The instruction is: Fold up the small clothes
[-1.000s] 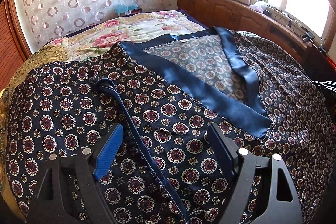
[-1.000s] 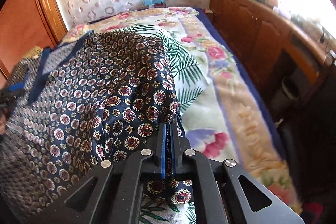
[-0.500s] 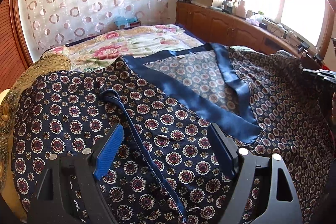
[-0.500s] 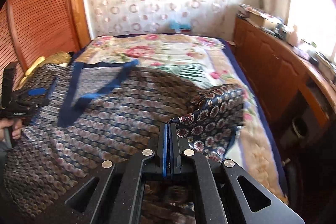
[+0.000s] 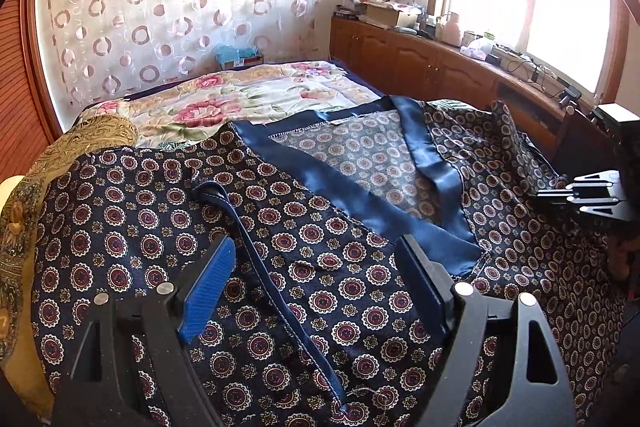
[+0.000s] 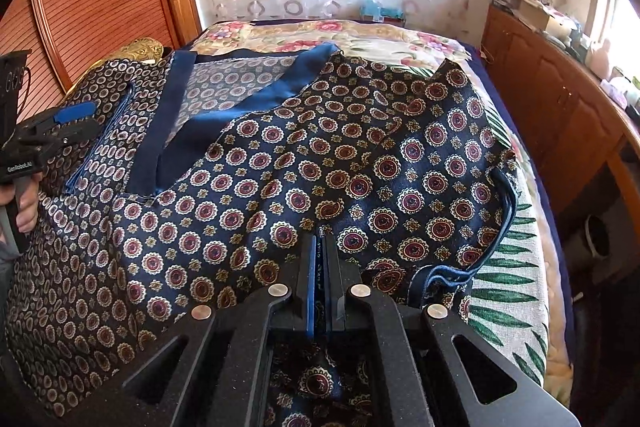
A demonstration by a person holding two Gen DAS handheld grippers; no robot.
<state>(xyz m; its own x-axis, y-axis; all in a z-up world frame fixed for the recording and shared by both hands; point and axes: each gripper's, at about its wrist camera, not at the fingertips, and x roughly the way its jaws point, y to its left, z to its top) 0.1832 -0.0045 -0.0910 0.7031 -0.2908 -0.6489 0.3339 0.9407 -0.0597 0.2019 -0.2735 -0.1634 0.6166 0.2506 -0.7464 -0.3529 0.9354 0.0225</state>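
Note:
A navy robe (image 5: 140, 219) with round medallion print and a blue satin collar (image 5: 360, 199) lies spread on the bed. My left gripper (image 5: 314, 247) hovers open just above it, and a thin navy strap (image 5: 256, 267) runs under the gap between its fingers. My right gripper (image 6: 320, 243) pinches a fold of the robe (image 6: 360, 163) near its right side; its jaws are opening slightly while cloth still sits between the pads. The robe's right edge is doubled over onto the body. The left gripper (image 6: 72, 115) shows at far left, held by a hand (image 6: 24, 199).
The bed has a floral cover (image 5: 240, 103) and a palm-leaf sheet (image 6: 508, 287). A gold pillow (image 5: 100, 139) lies at its left edge. A wooden cabinet (image 6: 560, 115) with clutter runs along the right wall under the window. Slatted wood panelling (image 6: 80, 7) stands at left.
My right gripper swept left with the robe's right edge, laying it over the body. My left gripper drew back a little and stayed open.

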